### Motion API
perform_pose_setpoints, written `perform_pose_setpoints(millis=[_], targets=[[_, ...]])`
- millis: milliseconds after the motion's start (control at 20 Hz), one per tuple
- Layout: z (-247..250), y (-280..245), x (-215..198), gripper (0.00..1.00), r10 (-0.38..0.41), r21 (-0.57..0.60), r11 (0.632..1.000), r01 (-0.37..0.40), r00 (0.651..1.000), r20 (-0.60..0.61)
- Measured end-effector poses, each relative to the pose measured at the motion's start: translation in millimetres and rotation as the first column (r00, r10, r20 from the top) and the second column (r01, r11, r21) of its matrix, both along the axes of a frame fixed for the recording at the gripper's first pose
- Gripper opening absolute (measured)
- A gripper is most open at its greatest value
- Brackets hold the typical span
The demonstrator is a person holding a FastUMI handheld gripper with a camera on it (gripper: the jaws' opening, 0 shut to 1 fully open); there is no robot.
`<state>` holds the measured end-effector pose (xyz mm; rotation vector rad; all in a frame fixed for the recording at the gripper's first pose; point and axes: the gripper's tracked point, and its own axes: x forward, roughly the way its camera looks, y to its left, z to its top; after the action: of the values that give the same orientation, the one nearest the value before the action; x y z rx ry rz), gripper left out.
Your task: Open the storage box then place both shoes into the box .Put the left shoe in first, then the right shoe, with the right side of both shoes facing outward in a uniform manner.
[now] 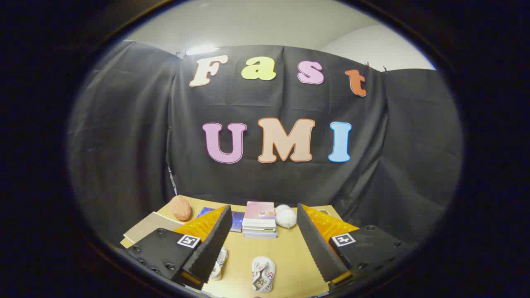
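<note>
Two white shoes (263,274) with red and blue stripes lie on a tan table (285,254). A pink-covered stack of books (259,219), a white plush ball (286,217) and an orange-pink sponge (181,208) stand beyond.

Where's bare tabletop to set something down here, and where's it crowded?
Bare table lies between the open gripper fingers: from the stack of books forward to the two small shoes, and beside the right finger. Crowded along the back by the wall: pink lumpy object, flat card, blue book, white ball.
</note>
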<state>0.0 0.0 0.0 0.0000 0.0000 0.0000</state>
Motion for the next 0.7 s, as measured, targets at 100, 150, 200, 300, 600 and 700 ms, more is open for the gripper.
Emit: perform_pose_setpoints(millis=[100, 150, 200, 300, 600, 700], targets=[[-2.3, -0.6, 3.3, 0.99, 0.003, 0.013, 1.0, -0.003, 1.0, -0.006], [-3.4, -1.5, 3.8, 0.99, 0.002, 0.014, 1.0, -0.002, 1.0, -0.007], [-3.4, -1.5, 4.9, 0.99, 0.001, 0.013, 1.0, -0.001, 1.0, -0.008], [-4.3, 0.2, 6.3, 0.99, 0.0, 0.01, 1.0, 0.0, 1.0, -0.012], [1.7, 4.4, 6.8, 0.99, 0.013, 0.038, 0.999, -0.013, 1.0, -0.003], [1.7, 3.5, 7.1, 0.99, 0.014, 0.04, 0.999, -0.013, 1.0, -0.004]])
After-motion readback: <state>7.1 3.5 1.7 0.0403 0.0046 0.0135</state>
